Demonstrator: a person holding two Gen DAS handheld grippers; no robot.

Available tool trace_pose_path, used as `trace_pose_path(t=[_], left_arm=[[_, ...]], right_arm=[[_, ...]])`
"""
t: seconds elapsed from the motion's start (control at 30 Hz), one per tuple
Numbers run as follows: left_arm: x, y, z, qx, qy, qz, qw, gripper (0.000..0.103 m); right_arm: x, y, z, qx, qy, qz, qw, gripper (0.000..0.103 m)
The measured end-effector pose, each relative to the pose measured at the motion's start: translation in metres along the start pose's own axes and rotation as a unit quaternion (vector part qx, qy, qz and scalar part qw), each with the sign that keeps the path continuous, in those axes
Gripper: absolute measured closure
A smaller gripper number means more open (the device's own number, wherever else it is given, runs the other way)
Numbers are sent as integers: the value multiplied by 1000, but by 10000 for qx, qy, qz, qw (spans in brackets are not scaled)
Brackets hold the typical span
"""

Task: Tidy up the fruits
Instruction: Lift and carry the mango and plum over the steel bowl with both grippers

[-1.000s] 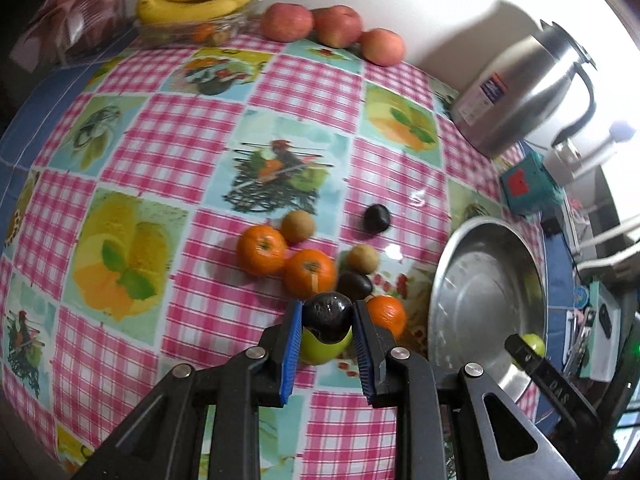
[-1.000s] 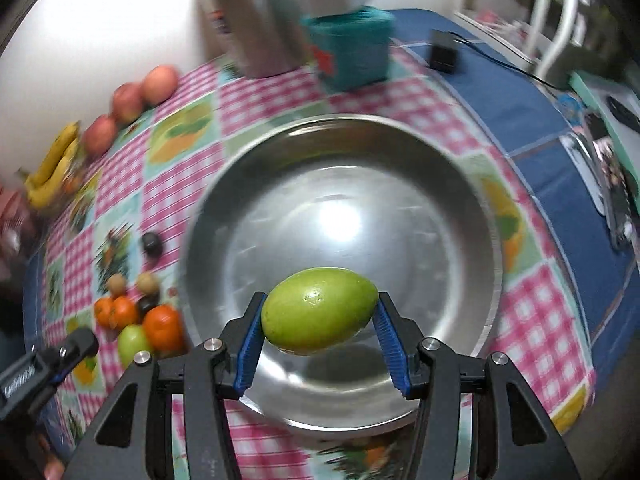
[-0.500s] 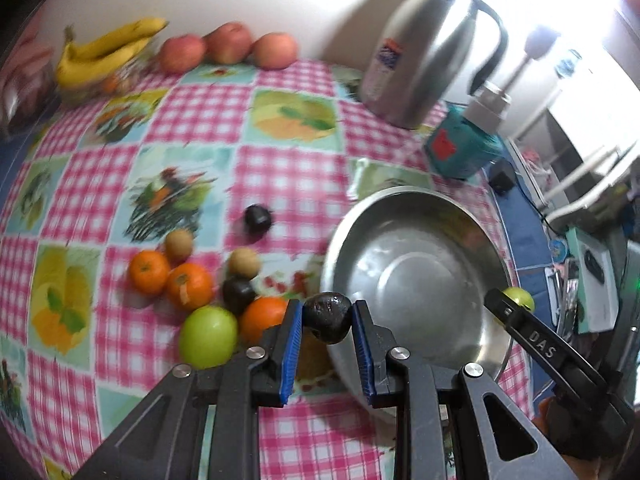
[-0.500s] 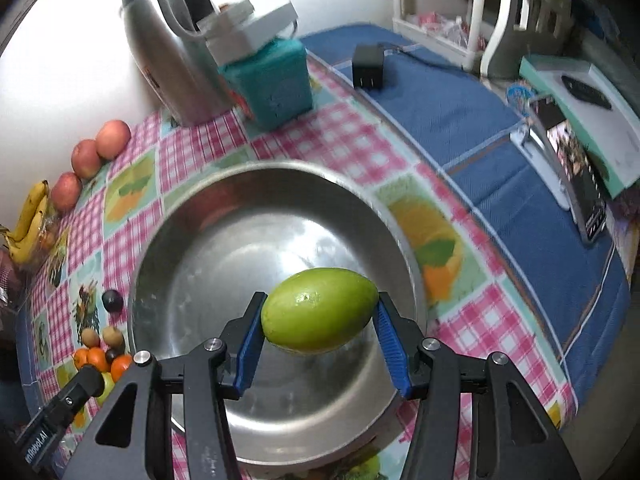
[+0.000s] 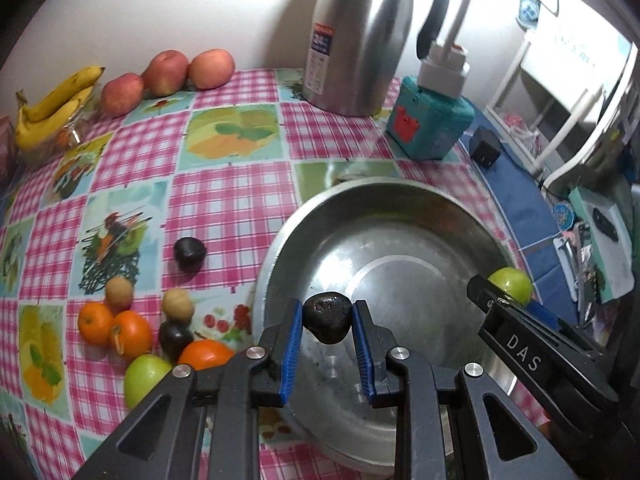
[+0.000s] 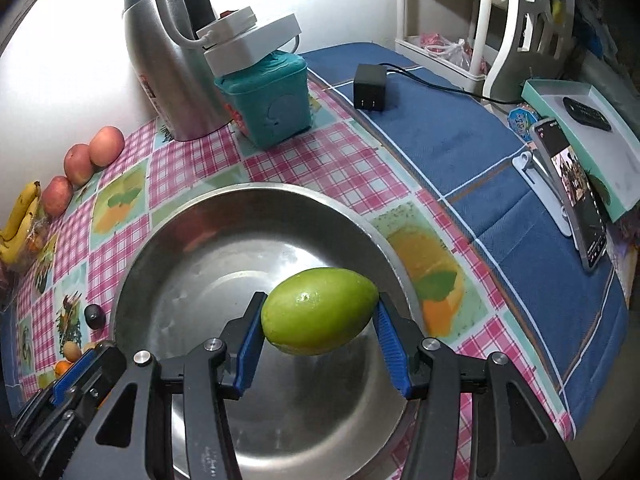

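Note:
My left gripper [image 5: 326, 320] is shut on a small dark fruit [image 5: 327, 317], held above the near left part of the steel bowl [image 5: 400, 208]. My right gripper [image 6: 318, 320] is shut on a green oval fruit [image 6: 319, 311], held over the bowl [image 6: 192, 264]; in the left wrist view that green fruit [image 5: 514, 285] shows at the bowl's right rim. Left of the bowl lie oranges [image 5: 130, 334], a green fruit [image 5: 144, 374], brown fruits [image 5: 178, 304] and dark fruits [image 5: 189, 253].
A steel kettle [image 5: 356, 36] and a teal box [image 5: 430, 124] stand behind the bowl. Red apples [image 5: 166, 72] and bananas [image 5: 52, 104] line the back left. On the blue cloth to the right are a black adapter [image 6: 371, 87], a phone on a stand [image 6: 572, 192] and a tray [image 6: 584, 120].
My left gripper carried the dark fruit rightward from the fruit cluster to above the bowl. The right gripper drifted slightly over the bowl, still holding the green fruit.

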State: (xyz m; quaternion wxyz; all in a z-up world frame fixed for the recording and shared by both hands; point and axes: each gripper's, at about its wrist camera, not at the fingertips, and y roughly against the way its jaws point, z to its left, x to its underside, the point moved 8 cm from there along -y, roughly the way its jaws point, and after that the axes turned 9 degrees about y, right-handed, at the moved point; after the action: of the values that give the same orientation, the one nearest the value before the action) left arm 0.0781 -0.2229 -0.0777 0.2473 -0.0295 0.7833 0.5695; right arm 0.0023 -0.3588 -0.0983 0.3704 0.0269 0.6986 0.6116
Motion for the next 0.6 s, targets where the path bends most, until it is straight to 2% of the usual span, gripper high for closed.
trace_pose_path(t=[0.2, 0.6], left_arm=[[4, -18, -1, -167, -128, 133, 9997, 76], [10, -24, -2, -200, -173, 260, 9993, 76]], right_arm=[[2, -11, 0, -3, 52, 88, 9999, 48], [11, -26, -4, 11, 2, 340, 9994, 48]])
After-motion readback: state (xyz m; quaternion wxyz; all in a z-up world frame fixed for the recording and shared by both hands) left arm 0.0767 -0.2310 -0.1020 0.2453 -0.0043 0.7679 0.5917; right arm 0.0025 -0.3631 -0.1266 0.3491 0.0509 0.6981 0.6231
